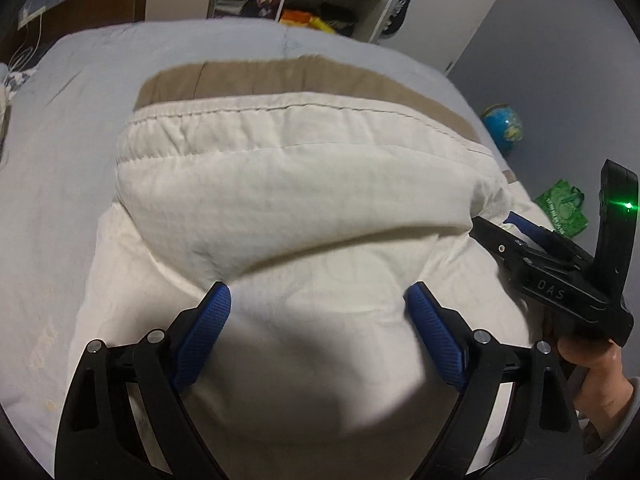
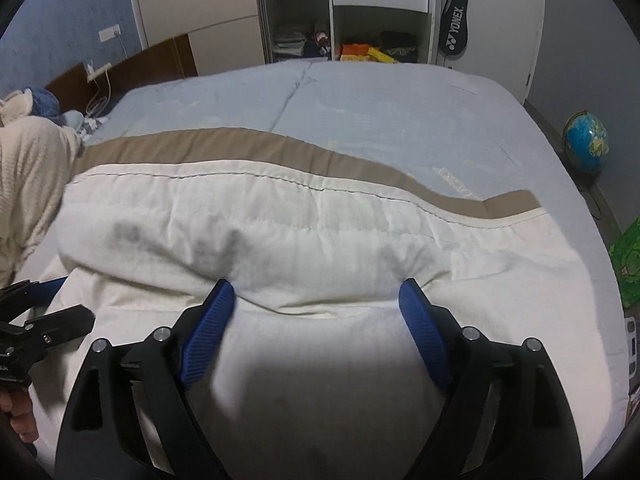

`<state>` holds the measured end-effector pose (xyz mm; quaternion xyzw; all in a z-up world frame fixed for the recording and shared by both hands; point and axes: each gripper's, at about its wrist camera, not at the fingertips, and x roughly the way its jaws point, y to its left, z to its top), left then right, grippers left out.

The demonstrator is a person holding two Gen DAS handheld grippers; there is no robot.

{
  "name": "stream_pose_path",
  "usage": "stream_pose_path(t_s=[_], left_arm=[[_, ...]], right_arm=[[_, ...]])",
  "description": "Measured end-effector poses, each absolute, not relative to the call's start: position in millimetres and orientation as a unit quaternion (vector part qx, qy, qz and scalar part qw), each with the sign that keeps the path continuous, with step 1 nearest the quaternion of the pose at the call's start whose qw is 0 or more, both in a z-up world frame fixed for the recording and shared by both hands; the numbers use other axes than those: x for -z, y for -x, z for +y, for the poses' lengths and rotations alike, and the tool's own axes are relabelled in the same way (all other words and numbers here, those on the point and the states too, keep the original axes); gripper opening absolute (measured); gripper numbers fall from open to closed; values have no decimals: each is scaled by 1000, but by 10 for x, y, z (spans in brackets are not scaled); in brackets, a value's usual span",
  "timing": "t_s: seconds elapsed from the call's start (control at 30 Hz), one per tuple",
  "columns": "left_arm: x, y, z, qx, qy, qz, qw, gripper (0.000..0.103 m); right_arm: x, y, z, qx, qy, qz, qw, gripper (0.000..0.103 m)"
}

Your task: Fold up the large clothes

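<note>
Cream cloth (image 1: 304, 200), a large quilted piece with a tan band (image 1: 280, 76) along its far edge, lies spread on a bed with a pale blue sheet (image 1: 80, 100), and a thick fold of it is turned back toward the camera so that its stitched hem runs across the middle of both views. In the left wrist view the left gripper (image 1: 318, 300) points down at the cloth with its blue pads (image 1: 208, 332) spread wide apart; the cloth lies under and between them, but the pads do not press on it. In the right wrist view the right gripper (image 2: 316, 296) stands the same way, jaws wide open, their tips just at the lower edge of the fold with nothing pinched. Each tool shows at the side of the other's view: the right one at the right edge of the left view, gripped by a hand (image 1: 596, 364), with a green light on its body. Beyond the bed stand an open wardrobe (image 2: 320, 12), a racket bag (image 2: 454, 20) hanging on it, and a globe (image 2: 586, 142) on the floor. A green bag (image 1: 560, 212) lies beside the bed.
</note>
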<state>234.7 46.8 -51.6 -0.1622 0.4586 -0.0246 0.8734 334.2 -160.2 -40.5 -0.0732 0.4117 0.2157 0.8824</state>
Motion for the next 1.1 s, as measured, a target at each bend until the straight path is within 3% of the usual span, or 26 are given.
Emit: stream_pose_path(t_s=[0.6, 0.73, 0.93, 1.1], left_arm=[[703, -2481, 520, 17, 173, 489, 855, 87], [428, -2432, 548, 45, 176, 469, 865, 71], [-76, -2349, 528, 81, 179, 377, 905, 71], [229, -2532, 728, 24, 184, 428, 884, 64]], right_arm=[[701, -3528, -1459, -211, 93, 452, 862, 84], [450, -3499, -1571, -230, 86, 436, 866, 83], [80, -3490, -2072, -203, 16, 388, 899, 83], [255, -3759, -2408, -119, 15, 425, 897, 84]])
